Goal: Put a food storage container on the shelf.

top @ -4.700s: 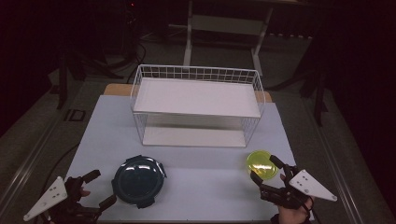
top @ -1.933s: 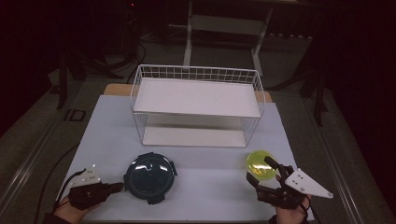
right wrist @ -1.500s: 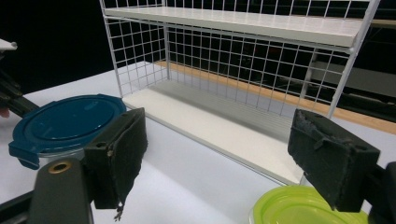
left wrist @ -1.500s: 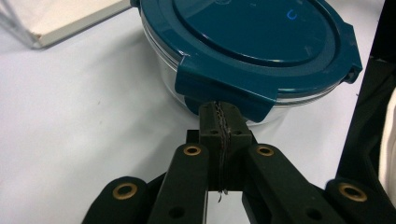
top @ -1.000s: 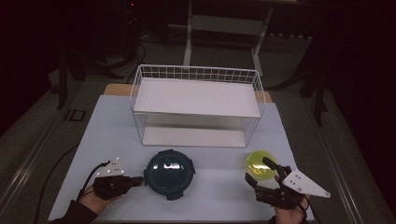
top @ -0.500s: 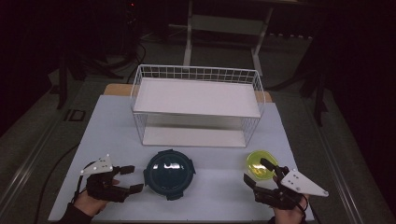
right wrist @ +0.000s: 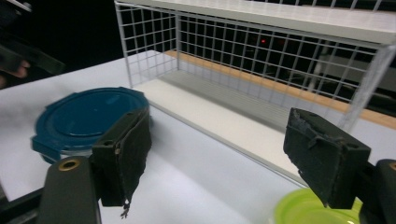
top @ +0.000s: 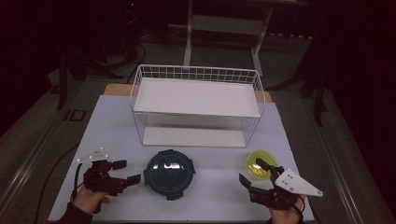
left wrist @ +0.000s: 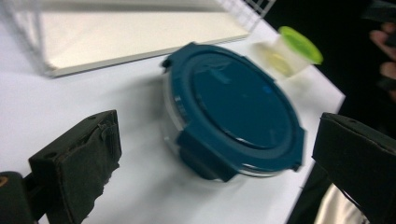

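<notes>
- Your left gripper (top: 125, 171) sits just left of the blue-lidded container (top: 168, 171); its jaws have just opened wide, with nothing between them.
- The container rests on the table (top: 219, 186), before the wire rack (top: 196, 105).
- Your right gripper (top: 254, 171) hovers by the green-lidded cup (top: 258, 161), jaws wide, unclamped.

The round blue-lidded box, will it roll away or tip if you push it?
Probably neither. The round blue-lidded box sits flat and low on the white table, so it would likely slide rather than roll or tip. Its lid has clip tabs folded down, so it should stay shut. The clear base looks hard and smooth, perhaps slippery between the jaws.
</notes>
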### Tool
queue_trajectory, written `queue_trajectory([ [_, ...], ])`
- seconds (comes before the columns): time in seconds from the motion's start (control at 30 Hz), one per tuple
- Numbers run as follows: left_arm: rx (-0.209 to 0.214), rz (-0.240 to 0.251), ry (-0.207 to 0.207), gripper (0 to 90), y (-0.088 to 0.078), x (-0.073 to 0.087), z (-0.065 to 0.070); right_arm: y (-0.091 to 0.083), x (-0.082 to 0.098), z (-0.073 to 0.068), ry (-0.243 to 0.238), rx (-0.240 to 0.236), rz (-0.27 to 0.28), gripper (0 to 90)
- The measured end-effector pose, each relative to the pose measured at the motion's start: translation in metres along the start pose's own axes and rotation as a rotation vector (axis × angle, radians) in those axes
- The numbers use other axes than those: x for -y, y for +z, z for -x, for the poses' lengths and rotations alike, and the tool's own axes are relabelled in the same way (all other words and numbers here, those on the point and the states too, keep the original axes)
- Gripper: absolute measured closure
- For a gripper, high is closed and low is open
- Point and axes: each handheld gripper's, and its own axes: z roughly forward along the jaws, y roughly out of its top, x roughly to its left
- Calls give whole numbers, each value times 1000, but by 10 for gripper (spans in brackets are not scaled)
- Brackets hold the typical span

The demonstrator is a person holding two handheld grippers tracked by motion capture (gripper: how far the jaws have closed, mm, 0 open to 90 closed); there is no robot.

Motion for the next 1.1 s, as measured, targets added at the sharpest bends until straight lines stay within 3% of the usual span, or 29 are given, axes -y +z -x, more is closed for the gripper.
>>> queue_trajectory([
  [0.13, 17, 26, -69, 32, 3, 3, -8, 6, -2, -4, 1, -19, -5, 220],
  [0.23, 40, -1, -115, 41, 11, 5, -14, 10, -6, -6, 2, -51, 0, 194],
  [0.3, 115, -69, -207, 104, 17, 3, -20, 13, -7, -8, -11, -66, 4, 183],
  [0.43, 134, -121, -284, 149, 28, 5, -25, 21, -4, -13, -45, -98, -11, 175],
  [0.63, 160, -184, -425, 276, 41, 12, -34, 31, 0, -20, -38, -140, -63, 175],
  [0.77, 221, -195, -515, 362, 45, 16, -41, 35, -1, -22, -22, -155, -88, 191],
  [0.93, 280, -199, -575, 462, 48, 17, -44, 39, -3, -25, -35, -155, -94, 177],
  [1.1, 302, -216, -591, 520, 54, 17, -43, 39, -5, -26, -41, -150, -87, 163],
])
